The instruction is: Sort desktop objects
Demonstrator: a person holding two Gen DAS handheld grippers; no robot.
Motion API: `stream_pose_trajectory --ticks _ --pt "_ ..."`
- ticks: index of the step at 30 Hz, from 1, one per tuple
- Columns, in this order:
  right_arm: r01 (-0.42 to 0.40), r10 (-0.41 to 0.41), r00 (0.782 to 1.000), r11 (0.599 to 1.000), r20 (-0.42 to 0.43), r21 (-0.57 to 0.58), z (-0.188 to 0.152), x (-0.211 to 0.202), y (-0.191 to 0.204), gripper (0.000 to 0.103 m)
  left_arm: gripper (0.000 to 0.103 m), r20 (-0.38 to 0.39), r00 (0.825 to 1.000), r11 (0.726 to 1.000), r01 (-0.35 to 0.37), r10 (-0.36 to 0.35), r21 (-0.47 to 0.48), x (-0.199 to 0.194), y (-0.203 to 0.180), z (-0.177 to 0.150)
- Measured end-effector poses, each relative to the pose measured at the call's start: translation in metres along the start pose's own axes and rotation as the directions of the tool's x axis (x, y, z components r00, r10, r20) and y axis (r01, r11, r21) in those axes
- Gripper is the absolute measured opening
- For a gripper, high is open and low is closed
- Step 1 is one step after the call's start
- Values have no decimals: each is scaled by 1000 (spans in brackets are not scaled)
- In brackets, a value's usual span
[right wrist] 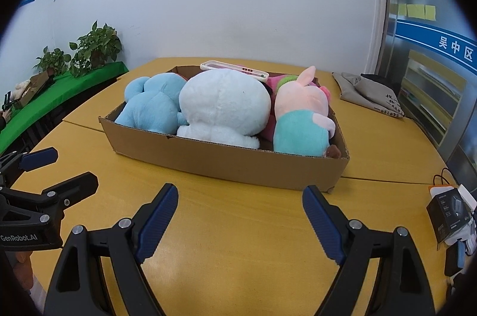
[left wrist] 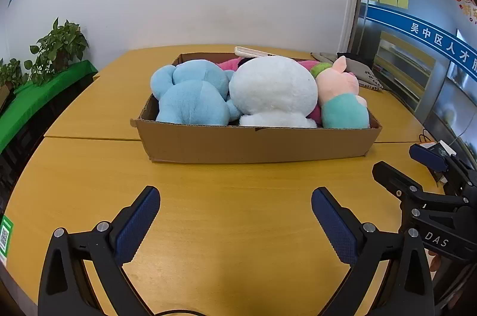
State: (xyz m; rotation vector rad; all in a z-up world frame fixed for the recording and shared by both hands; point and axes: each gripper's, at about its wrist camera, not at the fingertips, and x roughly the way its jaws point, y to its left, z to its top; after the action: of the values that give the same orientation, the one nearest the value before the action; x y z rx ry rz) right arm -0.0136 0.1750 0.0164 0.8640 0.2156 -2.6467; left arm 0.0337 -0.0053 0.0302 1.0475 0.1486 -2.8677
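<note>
- The left gripper (left wrist: pixel 235 226) hangs over bare wooden table (left wrist: pixel 89 182) near the box, fingers spread wide and holding nothing. If it takes the first toy, it needs to travel forward over the near wall of the box before dropping, so the pads do not catch the cardboard edge.
- The cardboard box (left wrist: pixel 256 143) sits mid-table, well ahead of both grippers. It is packed tight, so I judge that lifting straight up will disturb the neighbours least.
- At the left end of the box lies the blue plush toy (left wrist: pixel 190 95), rounded back toward the cameras. It is soft and bulky; a pinch on a narrow part such as a limb or ear looks safer than spanning the body.
- In the middle is the white plush toy (left wrist: pixel 272 91), touching the blue one and the pig. It is the widest, likely too broad for the jaws across its body.
- At the right end stands the pink pig plush (right wrist: pixel 301 113) in a teal outfit, closest to the right side.
- A white phone-like case (right wrist: pixel 235 69) rests on the toys at the far side; what it is exactly I cannot tell.
- The right gripper (right wrist: pixel 240 222) is likewise released and empty, jaws wide, aimed at the box's near wall.
</note>
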Motion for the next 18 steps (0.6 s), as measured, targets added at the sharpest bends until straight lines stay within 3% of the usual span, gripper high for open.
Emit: stream_pose_trajectory --ticks 18 --pt "13 -13 1000 1000 -15 22 -10 3 -8 86 103 -18 1000 1000 5 -5 11 9 -7 -4"
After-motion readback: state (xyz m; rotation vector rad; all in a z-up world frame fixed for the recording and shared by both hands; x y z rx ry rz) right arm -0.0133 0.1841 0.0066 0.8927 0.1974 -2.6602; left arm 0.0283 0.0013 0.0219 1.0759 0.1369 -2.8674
